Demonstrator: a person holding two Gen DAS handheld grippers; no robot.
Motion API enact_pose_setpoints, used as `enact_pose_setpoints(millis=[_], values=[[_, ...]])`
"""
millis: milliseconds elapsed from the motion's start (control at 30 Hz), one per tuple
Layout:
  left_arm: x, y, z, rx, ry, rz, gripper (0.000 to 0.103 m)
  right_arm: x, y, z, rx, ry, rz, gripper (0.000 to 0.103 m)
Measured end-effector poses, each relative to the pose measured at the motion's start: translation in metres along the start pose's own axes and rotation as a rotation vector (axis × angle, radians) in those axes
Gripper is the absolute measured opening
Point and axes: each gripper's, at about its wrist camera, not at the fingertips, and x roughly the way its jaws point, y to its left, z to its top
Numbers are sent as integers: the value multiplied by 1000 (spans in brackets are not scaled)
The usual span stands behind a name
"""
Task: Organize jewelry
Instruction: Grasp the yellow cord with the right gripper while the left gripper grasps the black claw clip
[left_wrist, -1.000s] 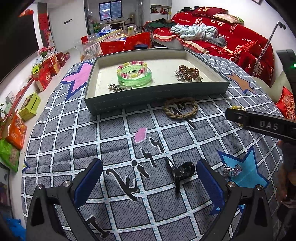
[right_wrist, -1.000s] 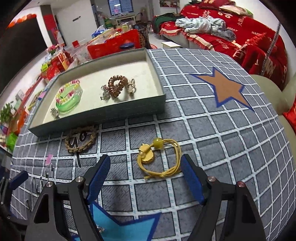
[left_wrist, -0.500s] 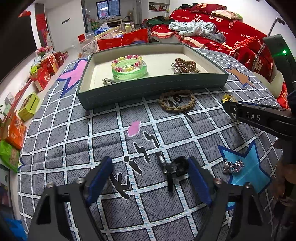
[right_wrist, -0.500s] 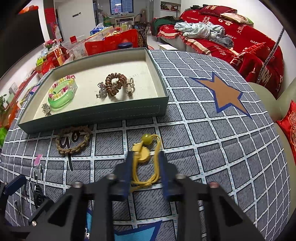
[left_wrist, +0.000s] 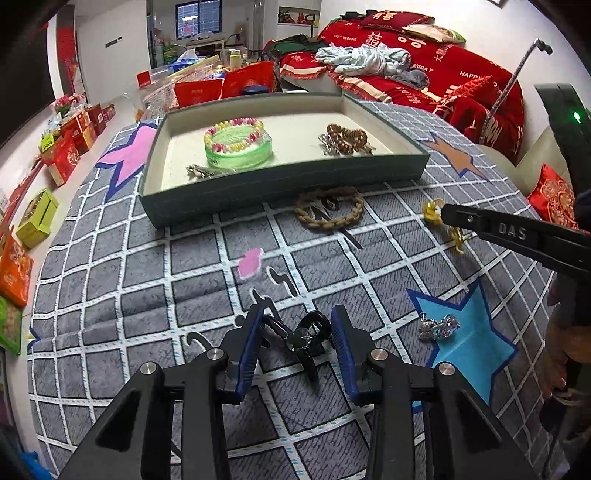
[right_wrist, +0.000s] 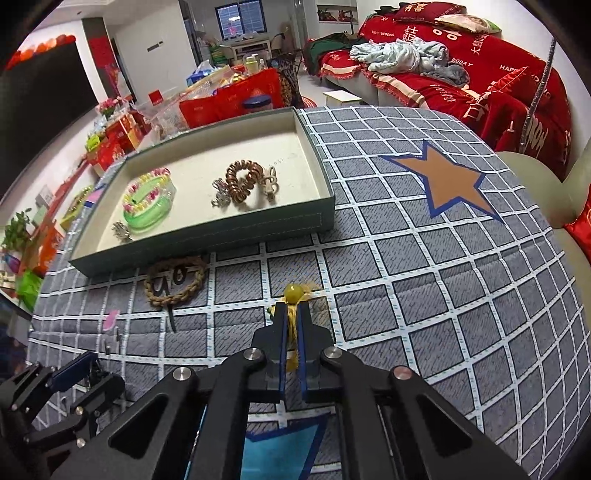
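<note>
Two items: yellow cord (right_wrist: 293, 314) pinched in right claw (right_wrist: 291, 308); black clip (left_wrist: 304, 338) seemingly untouched between closing left claw (left_wrist: 297, 332).

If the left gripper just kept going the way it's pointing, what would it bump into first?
Most likely the black hair clip, lying between the closing jaws of the left gripper, and straight after it the grey checked cloth underneath.

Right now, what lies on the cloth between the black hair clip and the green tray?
A pink patch and black lettering printed on the grey checked cloth; no jewelry lies there, left wrist view.
</note>
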Motion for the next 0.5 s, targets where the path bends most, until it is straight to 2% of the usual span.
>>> enact_pose_setpoints(millis=[167, 400, 433, 500], values=[[-9, 8, 4, -13, -19, -6, 55, -3, -7, 4, 32, -3, 26, 5], [-14, 15, 5, -29, -24, -7, 55, 6, -8, -1, 46, 44, 37, 7], [-14, 16, 5, -30, -23, -10, 55, 8, -7, -1, 39, 46, 31, 11], [-15, 16, 5, -30, -24, -12, 55, 10, -6, -2, 30, 51, 23, 35]])
